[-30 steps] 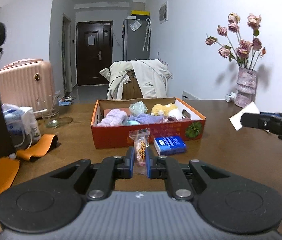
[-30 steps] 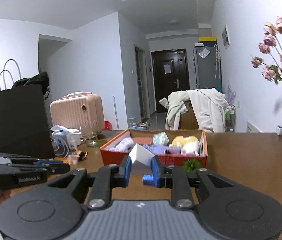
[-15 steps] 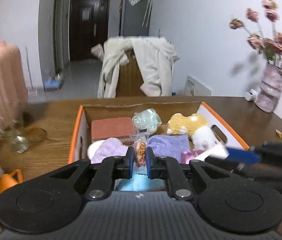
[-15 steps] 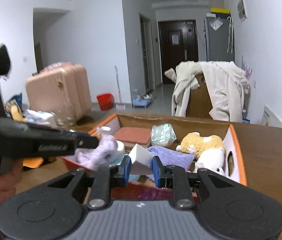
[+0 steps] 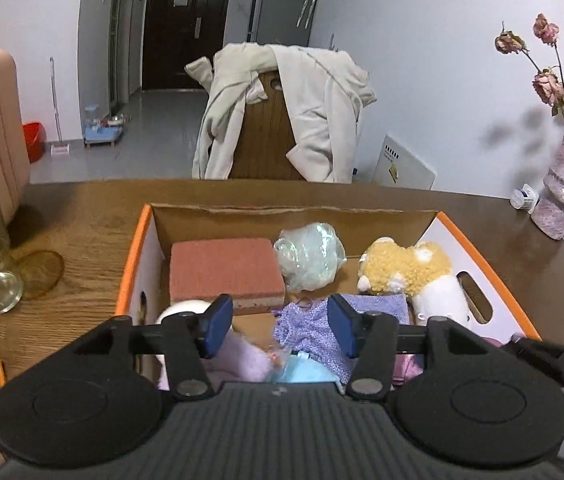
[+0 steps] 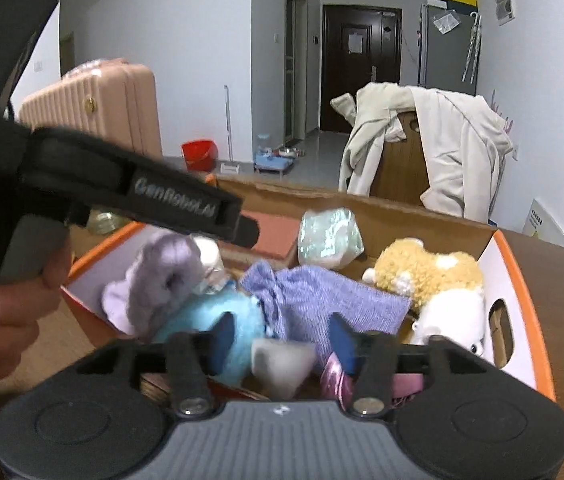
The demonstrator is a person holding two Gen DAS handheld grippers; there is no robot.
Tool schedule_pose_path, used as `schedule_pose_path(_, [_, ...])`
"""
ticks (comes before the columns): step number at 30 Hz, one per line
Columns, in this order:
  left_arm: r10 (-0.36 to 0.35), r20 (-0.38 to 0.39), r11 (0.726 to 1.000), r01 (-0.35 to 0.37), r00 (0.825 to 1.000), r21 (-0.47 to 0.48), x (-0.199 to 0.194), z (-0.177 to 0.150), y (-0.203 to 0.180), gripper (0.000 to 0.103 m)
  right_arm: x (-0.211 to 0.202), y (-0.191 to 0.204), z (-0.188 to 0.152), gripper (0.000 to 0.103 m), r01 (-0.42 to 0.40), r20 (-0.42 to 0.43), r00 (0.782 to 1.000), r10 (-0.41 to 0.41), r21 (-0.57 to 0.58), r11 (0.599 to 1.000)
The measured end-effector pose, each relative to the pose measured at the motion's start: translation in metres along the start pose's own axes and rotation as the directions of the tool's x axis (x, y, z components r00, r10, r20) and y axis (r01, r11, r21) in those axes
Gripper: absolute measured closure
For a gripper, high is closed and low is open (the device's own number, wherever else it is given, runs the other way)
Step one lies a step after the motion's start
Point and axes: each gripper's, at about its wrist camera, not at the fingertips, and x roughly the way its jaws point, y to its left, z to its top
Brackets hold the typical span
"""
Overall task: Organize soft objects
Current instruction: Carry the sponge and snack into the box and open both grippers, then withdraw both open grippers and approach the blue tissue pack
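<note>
- The wooden table (image 5: 82,208) carries one orange cardboard box (image 5: 477,248), and the soft objects lie together inside it.
- Counted in the box: one terracotta sponge block (image 5: 226,270), one lilac knitted cloth (image 6: 321,300), one yellow-and-white plush toy (image 6: 429,272), one lavender fuzzy piece (image 6: 162,276), one blue fluffy item (image 6: 206,312), one clear bag of pale green stuff (image 5: 309,258) and one white round thing (image 5: 182,308) at the left wall.
- One left gripper (image 5: 280,324) hovers over the near half of the box; its jaws have just been opening and now stand apart. A small clear snack packet (image 5: 278,358) lies low between them, loose on the pile.
- One right gripper (image 6: 282,340) hangs over the near right part; its jaws have also just been opening, and one white foam wedge (image 6: 282,362) sits between the pads without being pressed.
- Risk: the wedge looks to rest near the box's front edge, so it could tip outward onto the table if the fingers brush it when pulling back.
- Risk: the packet is slick and light; it could slide under the cloth or cling to a pad.
- Risk: the two grippers are close together over the box, so a careless retreat could knock them against each other or snag the cloth's drawstring.
</note>
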Motion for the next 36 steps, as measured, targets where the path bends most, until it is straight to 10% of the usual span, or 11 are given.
schedule_pose_path(17, [0.033,0.223,0.993,-0.057,0.974,0.103,-0.2,-0.028,-0.032,0.023,-0.199,0.01,0.024,0.034,0.084,0.226,0.972,-0.069,-0.061,0.995])
schedule_pose_path(30, [0.048,0.395,0.988,-0.101,0.917,0.116,-0.343,-0.184,-0.065,0.006,-0.338,0.063,-0.082,0.018,0.051,0.342,0.94,-0.004,-0.127,0.991])
schedule_pose_path(36, [0.039,0.357,0.997,-0.059,0.933,0.045,-0.362,-0.243,-0.067,0.005,-0.359,0.079,-0.133,0.018,0.028,0.355,0.935,0.002,-0.081,0.996])
